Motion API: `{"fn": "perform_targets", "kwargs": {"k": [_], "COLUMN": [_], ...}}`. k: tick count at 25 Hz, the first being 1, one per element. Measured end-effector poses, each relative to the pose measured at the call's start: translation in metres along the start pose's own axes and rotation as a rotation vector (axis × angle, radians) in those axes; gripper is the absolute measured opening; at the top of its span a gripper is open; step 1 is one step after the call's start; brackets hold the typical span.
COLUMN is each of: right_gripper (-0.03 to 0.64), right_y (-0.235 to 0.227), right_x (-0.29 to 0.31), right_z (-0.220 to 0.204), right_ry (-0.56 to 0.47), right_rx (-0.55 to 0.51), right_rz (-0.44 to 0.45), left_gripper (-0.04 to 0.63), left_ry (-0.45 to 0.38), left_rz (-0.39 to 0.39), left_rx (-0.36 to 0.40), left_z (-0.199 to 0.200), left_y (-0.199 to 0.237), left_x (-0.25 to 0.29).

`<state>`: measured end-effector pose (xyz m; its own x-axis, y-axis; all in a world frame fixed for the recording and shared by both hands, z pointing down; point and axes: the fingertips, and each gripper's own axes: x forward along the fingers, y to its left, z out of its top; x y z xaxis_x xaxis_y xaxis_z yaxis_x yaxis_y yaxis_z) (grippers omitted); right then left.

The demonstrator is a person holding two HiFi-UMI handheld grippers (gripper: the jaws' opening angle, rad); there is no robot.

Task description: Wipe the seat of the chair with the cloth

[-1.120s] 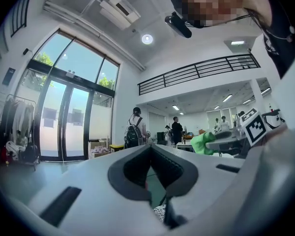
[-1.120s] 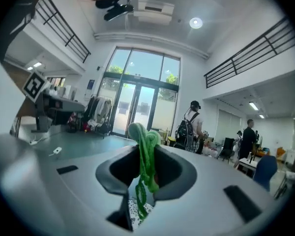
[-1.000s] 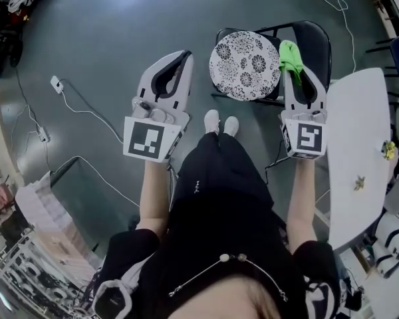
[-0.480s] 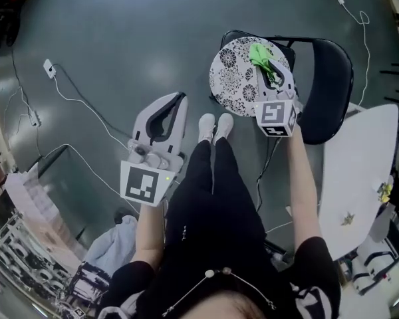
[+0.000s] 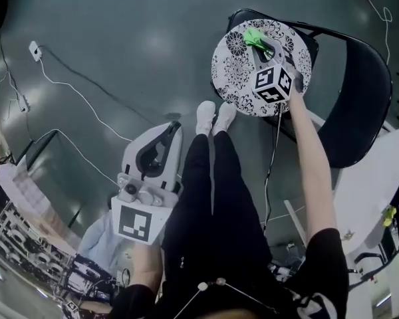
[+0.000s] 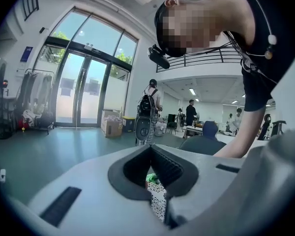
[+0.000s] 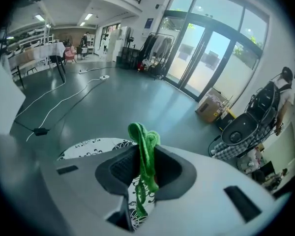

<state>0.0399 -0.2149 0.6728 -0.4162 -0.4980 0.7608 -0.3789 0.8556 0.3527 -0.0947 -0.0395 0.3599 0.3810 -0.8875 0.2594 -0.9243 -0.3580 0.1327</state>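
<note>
While the right tongs [image 5: 256, 43] pinch the green cloth [image 7: 144, 157] over the round flowery chair seat [image 5: 231, 78], the cloth runs lengthways along them, poking past their tips. The left tongs [image 5: 175, 127] are closed, empty.
</note>
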Motion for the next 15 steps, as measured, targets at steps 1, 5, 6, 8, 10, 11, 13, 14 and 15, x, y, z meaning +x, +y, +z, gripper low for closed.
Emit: {"fn": "perform_targets", "kwargs": {"k": [1,5,6,8,10,11,13,14,15], "right_gripper": [0.083,0.083,0.083,0.082,0.083,0.083,0.083,0.083,0.083], "right_y": [0.003,0.011,0.013,0.013,0.011,0.010,0.011,0.013,0.015], "right_x": [0.012,0.046,0.051,0.063,0.074,0.079,0.084,0.084,0.084], "right_z": [-0.005,-0.016,-0.016,-0.019,-0.024,-0.027,-0.032,-0.034,-0.036], "right_ry": [0.004,0.029,0.036,0.045,0.052,0.056,0.068,0.075,0.083], "right_rx": [-0.020,-0.049,-0.043,-0.039,-0.050,-0.055,-0.056,-0.056,-0.057], "right_rz": [-0.001,0.021,0.032,0.042,0.047,0.052,0.066,0.072,0.077], "left_gripper": [0.005,0.005,0.005,0.005,0.005,0.005,0.005,0.005,0.005], "left_ry": [0.004,0.038,0.045,0.054,0.063,0.066,0.070,0.072,0.073], "left_rz": [0.006,0.024,0.020,0.008,0.001,-0.001,-0.005,-0.009,-0.014], "left_rx": [-0.009,-0.033,-0.037,-0.044,-0.051,-0.056,-0.064,-0.067,-0.067], "left_z": [-0.007,-0.030,-0.033,-0.040,-0.048,-0.051,-0.055,-0.055,-0.056], "left_y": [0.001,0.001,-0.001,-0.003,-0.005,-0.005,-0.006,-0.006,-0.007], "left_x": [0.001,0.003,0.003,0.006,0.014,0.018,0.022,0.023,0.024]}}
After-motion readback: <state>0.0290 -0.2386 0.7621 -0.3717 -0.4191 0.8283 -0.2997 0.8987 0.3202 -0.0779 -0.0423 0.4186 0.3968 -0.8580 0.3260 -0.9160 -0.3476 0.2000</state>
